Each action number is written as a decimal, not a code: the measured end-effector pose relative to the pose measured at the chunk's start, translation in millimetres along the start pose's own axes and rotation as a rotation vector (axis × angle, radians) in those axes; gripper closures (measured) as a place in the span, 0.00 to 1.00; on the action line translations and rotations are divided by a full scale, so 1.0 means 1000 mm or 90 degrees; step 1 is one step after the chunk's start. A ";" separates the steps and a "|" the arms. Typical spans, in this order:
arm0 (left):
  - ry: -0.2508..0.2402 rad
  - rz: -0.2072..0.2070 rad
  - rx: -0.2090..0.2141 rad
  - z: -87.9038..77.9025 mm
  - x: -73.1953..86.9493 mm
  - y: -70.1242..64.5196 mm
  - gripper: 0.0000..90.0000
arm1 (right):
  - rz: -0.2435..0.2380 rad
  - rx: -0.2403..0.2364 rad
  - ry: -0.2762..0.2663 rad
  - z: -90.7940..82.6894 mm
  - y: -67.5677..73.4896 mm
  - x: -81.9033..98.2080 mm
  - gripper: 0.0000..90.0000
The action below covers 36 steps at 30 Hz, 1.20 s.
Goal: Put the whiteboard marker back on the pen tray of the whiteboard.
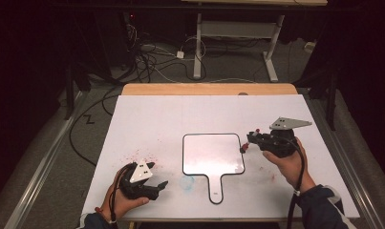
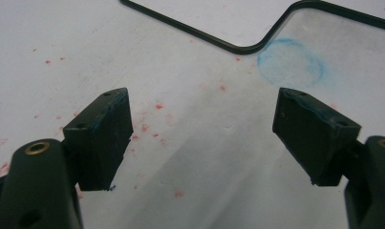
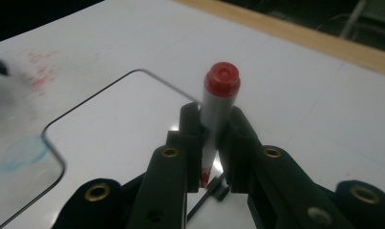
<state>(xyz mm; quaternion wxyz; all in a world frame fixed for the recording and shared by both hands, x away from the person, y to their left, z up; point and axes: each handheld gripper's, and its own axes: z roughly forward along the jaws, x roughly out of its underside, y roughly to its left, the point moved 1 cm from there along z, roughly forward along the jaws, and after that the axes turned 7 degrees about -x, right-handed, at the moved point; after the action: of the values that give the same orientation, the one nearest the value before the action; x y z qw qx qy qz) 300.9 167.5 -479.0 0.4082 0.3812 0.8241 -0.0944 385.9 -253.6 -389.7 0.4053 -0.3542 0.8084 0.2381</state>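
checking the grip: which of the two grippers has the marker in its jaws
The right gripper, beside the small whiteboard: its jaws clamp the red-capped marker. The left gripper stands open with nothing between.

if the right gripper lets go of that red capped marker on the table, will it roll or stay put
The red-capped white marker, pinched between the right gripper's fingers, has a round barrel with no clip in sight, so it would probably roll if laid down. The white table cover looks smooth and flat, offering little to stop it. It seems stiff and light, staying straight in a narrow pinch.
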 end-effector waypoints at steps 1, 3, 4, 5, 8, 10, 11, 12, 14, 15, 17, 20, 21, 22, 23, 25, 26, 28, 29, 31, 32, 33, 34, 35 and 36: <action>0.004 0.002 -0.004 0.000 0.001 0.000 0.22 | 0.002 0.004 0.003 -0.006 0.000 0.000 0.90; 0.005 -0.001 -0.004 -0.001 0.002 -0.001 0.22 | 0.016 -0.025 0.026 -0.015 -0.001 0.001 0.90; 0.005 -0.001 -0.005 -0.002 0.002 -0.001 0.22 | 0.016 -0.023 0.028 -0.019 -0.001 0.002 0.90; 0.004 -0.001 -0.007 -0.003 0.002 -0.001 0.22 | 0.015 -0.024 0.034 -0.023 0.000 0.003 0.90; 0.002 0.001 -0.009 -0.003 0.000 -0.002 0.22 | 0.016 -0.046 0.053 -0.030 0.002 0.006 0.90; 0.001 0.008 -0.009 -0.001 -0.002 -0.002 0.22 | 0.017 -0.063 0.062 -0.033 0.003 0.008 0.90; 0.001 0.010 -0.008 -0.001 -0.003 -0.003 0.22 | 0.018 -0.073 0.068 -0.033 0.003 0.009 0.90; 0.004 0.013 -0.006 0.000 -0.003 -0.003 0.22 | 0.016 -0.080 0.079 -0.032 0.003 0.010 0.90; 0.013 0.019 -0.004 0.002 -0.002 -0.005 0.22 | 0.019 -0.101 0.098 -0.028 0.004 0.012 0.90; 0.013 0.022 -0.001 0.002 -0.002 -0.006 0.22 | 0.025 -0.115 0.103 -0.025 0.004 0.013 0.90; 0.010 0.022 -0.002 0.001 -0.003 -0.006 0.22 | 0.017 -0.127 0.136 -0.017 0.004 0.016 0.90; 0.009 0.020 -0.002 0.002 -0.003 -0.005 0.22 | 0.025 -0.133 0.152 -0.006 0.001 0.019 0.87; 0.011 0.020 -0.001 0.002 -0.003 -0.004 0.22 | 0.032 -0.135 0.152 -0.003 0.000 0.019 0.87; 0.013 0.020 0.000 0.003 -0.003 -0.004 0.22 | 0.033 -0.135 0.152 0.000 -0.002 0.019 0.87; 0.014 0.020 0.001 0.003 -0.003 -0.005 0.22 | 0.039 -0.134 0.149 0.003 -0.002 0.019 0.88; 0.015 0.021 0.002 0.004 -0.003 -0.005 0.22 | 0.043 -0.132 0.147 0.010 -0.005 0.019 0.88; 0.016 0.022 0.002 0.004 -0.003 -0.005 0.22 | 0.045 -0.132 0.142 0.013 -0.006 0.018 0.88; 0.018 0.024 0.001 0.004 -0.003 -0.005 0.22 | 0.054 -0.124 0.133 0.021 -0.010 0.018 0.86; 0.018 0.023 0.003 0.005 -0.002 -0.005 0.22 | 0.045 -0.126 0.126 0.024 -0.011 0.019 0.86; 0.020 0.022 0.001 0.005 -0.002 -0.005 0.22 | 0.054 -0.113 0.123 0.031 -0.014 0.020 0.84; 0.021 0.023 0.001 0.005 -0.002 -0.005 0.22 | 0.052 -0.113 0.119 0.035 -0.016 0.021 0.83; 0.022 0.024 0.002 0.006 -0.002 -0.005 0.22 | 0.048 -0.116 0.114 0.038 -0.018 0.022 0.82; 0.023 0.024 0.002 0.006 -0.002 -0.005 0.22 | 0.053 -0.106 0.120 0.041 -0.020 0.023 0.80; 0.023 0.025 0.002 0.006 -0.002 -0.005 0.22 | 0.055 -0.098 0.124 0.045 -0.023 0.024 0.79; 0.024 0.025 0.002 0.006 -0.002 -0.005 0.22 | 0.060 -0.098 0.123 0.048 -0.025 0.025 0.78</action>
<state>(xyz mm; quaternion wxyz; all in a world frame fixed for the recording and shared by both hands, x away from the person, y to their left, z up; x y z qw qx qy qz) 301.6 159.7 -482.2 0.3939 0.3996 0.8238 -0.0805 417.8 -246.8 -439.4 0.2854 -0.3668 0.8390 0.2830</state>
